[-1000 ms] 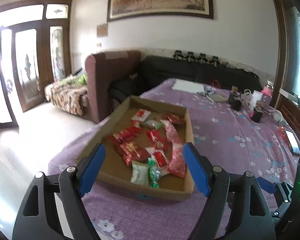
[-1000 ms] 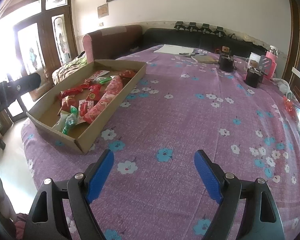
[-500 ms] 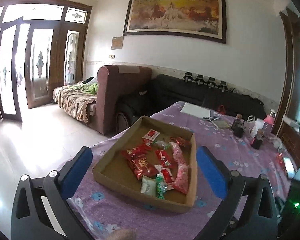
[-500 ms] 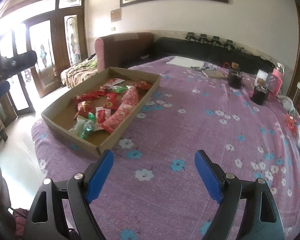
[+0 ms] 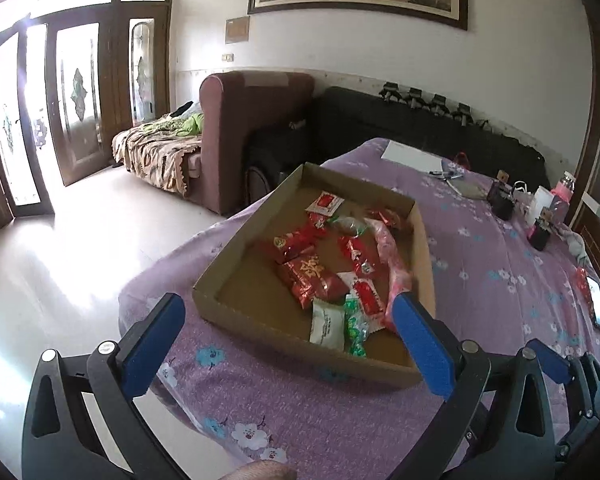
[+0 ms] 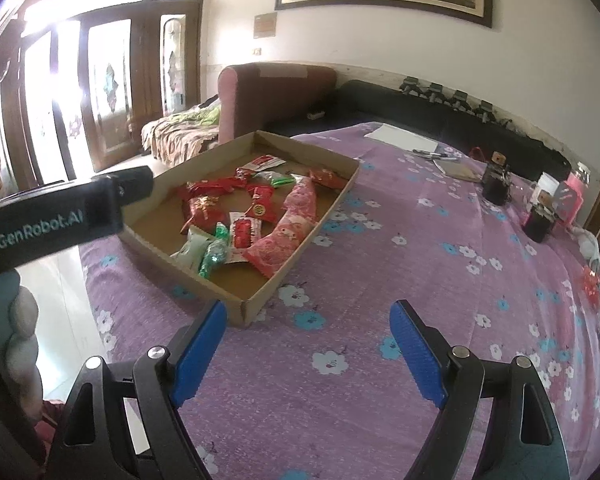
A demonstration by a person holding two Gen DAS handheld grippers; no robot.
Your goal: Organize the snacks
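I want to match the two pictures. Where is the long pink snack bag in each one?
Left wrist view: the long pink snack bag lies along the right wall of the cardboard tray, centre-right.
Right wrist view: the bag lies by the tray's right wall, just left of centre.
Shared landmark: the white paper.

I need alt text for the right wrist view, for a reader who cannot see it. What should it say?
A shallow cardboard box of wrapped snacks sits on a purple flowered tablecloth, ahead and to the left of the open, empty right tool. The left tool's black body reaches in from the left edge; cups and a pink bottle stand far right.
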